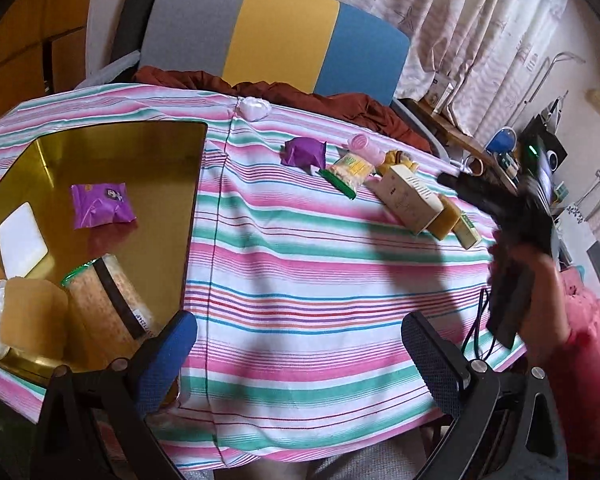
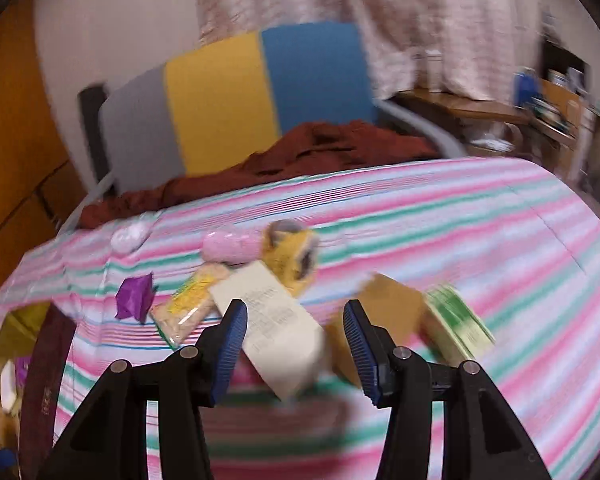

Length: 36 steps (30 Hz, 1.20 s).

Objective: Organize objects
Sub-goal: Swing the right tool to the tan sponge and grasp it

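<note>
On the table (image 1: 300, 272), under a striped cloth of pink, green and white, sits a shiny gold tray (image 1: 100, 148) at the left. Inside the tray lie a purple packet (image 1: 102, 206), a flat white piece (image 1: 20, 240), a round pack of crackers (image 1: 108, 304) and a tan block (image 1: 32, 320).

The left hand-held gripper (image 1: 300, 356) hangs over the bare cloth near the front edge. Its two blue pads are far apart, and nothing is between them.

Toward the back of the table there is a row of loose things. A crumpled purple wrapper (image 1: 303, 153) lies beside a yellow snack bag (image 1: 350, 171). Next come a pink roll (image 1: 364, 146), a yellow soft toy (image 1: 400, 160), a long white box (image 1: 410, 200), a tan box (image 1: 448, 216) and a small green box (image 1: 469, 232).

The right hand-held gripper (image 2: 296, 348) is over the white box. Its jaws are partly open. The picture is blurry, so I cannot tell if the pads touch the box. The tan box is just beside its right pad.

Behind the table stands a chair (image 1: 284, 40) in grey, yellow and blue, with a brown cloth (image 1: 300, 96) on it.
</note>
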{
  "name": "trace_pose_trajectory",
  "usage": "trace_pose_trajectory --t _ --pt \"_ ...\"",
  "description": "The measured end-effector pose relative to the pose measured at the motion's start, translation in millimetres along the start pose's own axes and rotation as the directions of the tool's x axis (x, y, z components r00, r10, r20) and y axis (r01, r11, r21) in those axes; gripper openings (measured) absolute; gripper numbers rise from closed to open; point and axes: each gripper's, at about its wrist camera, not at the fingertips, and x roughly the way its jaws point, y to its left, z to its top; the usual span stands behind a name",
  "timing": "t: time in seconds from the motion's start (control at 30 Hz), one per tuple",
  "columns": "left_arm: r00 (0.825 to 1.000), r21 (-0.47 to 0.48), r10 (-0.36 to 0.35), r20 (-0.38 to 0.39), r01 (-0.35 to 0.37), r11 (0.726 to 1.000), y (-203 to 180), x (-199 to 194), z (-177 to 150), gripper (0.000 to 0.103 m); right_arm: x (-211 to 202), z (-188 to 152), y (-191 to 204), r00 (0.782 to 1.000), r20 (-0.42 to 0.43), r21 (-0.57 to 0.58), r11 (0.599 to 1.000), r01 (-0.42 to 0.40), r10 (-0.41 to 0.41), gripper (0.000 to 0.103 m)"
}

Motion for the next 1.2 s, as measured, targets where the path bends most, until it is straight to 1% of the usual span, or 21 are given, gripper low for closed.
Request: trace_pose_trajectory --t 0.03,0.1,0.13,0.17,0.2,0.27,0.33,0.37,0.43,0.5,0.53,0.57,0.6,0.63,0.67,0.77,0.93,1.0,1.07,1.1,1.2 --pt "1.0 -0.005 0.002 -0.003 -0.002 1.0 0 1 0 0.103 7 2 3 1.0 -0.016 -0.026 1.0 0.004 -0.004 0.051" --pt "1.0 -0.015 0.0 -0.01 -0.001 1.0 2 2 0 0.103 25 3 7 0.996 -0.089 -0.058 0.998 0.01 -0.016 0.051" --pt "1.0 -0.015 0.004 -0.011 -0.004 1.0 3 2 0 0.103 30 1 8 0.993 -0.115 -0.042 0.999 0.004 -0.009 0.051" --pt "1.0 -0.015 0.008 -0.01 -0.008 1.0 3 2 0 0.103 28 -2 8 0.994 -0.109 -0.019 1.0 -0.016 0.014 0.053" --pt "1.0 -0.014 0.01 -0.009 -0.01 1.0 3 2 0 0.103 26 -5 8 0.99 -0.128 0.016 0.998 -0.056 0.058 0.053" --pt "1.0 -0.015 0.006 -0.008 -0.006 1.0 2 2 0 0.103 18 -18 14 0.97 -0.163 0.104 0.981 -0.166 0.181 0.053" --pt "1.0 -0.016 0.006 -0.014 -0.006 1.0 0 6 1 0.103 9 -30 22 0.951 -0.161 0.142 0.96 -0.241 0.262 0.053" --pt "1.0 -0.016 0.001 -0.022 -0.001 1.0 -1 8 1 0.103 1 -36 23 0.95 -0.138 0.163 0.953 -0.255 0.278 0.053" --pt "1.0 -0.009 -0.007 -0.029 0.006 1.0 -3 10 0 0.103 -20 -48 17 0.967 -0.069 0.203 0.953 -0.227 0.245 0.053" --pt "1.0 -0.002 -0.002 -0.03 0.002 1.0 -3 10 -1 0.103 -41 -57 1 0.989 0.009 0.25 0.958 -0.143 0.146 0.057" --pt "1.0 -0.002 -0.003 -0.03 0.002 1.0 -3 11 -2 0.103 -52 -62 -10 0.998 0.047 0.283 0.957 -0.064 0.053 0.059" --pt "1.0 -0.006 -0.004 -0.031 0.003 1.0 -2 11 -1 0.103 -58 -61 -16 0.998 0.065 0.312 0.95 -0.001 -0.02 0.07" --pt "0.999 -0.012 -0.006 -0.033 0.006 1.0 -1 12 -1 0.103 -59 -59 -23 0.995 0.072 0.335 0.941 0.042 -0.07 0.085" --pt "0.999 -0.017 -0.008 -0.036 0.008 1.0 -1 13 -1 0.103 -60 -55 -31 0.989 0.071 0.365 0.926 0.094 -0.129 0.09" --pt "0.999 -0.021 -0.011 -0.038 0.01 1.0 -1 13 -1 0.103 -57 -51 -36 0.987 0.067 0.375 0.92 0.112 -0.147 0.09" --pt "0.999 -0.013 -0.012 -0.036 0.012 1.0 -4 12 -3 0.103 -40 -35 -38 0.987 0.05 0.366 0.923 0.123 -0.151 0.09" --pt "1.0 0.006 -0.003 -0.02 0.003 1.0 -8 5 -4 0.103 0 -24 -35 0.975 -0.037 0.34 0.915 0.218 -0.218 0.085" --pt "1.0 0.013 0.006 -0.019 -0.006 1.0 -8 5 -4 0.103 12 -23 -35 0.974 -0.054 0.329 0.917 0.226 -0.22 0.071" --pt "1.0 0.014 0.011 -0.02 -0.011 1.0 -8 6 -4 0.103 18 -27 -34 0.964 -0.065 0.286 0.921 0.264 -0.256 0.065" --pt "1.0 0.015 0.015 -0.022 -0.015 1.0 -8 7 -3 0.103 20 -29 -35 0.961 -0.062 0.264 0.924 0.277 -0.27 0.056" --pt "1.0 0.027 0.022 -0.022 -0.021 0.999 -11 11 -1 0.103 15 -37 -37 0.967 -0.034 0.219 0.942 0.255 -0.254 0.054"
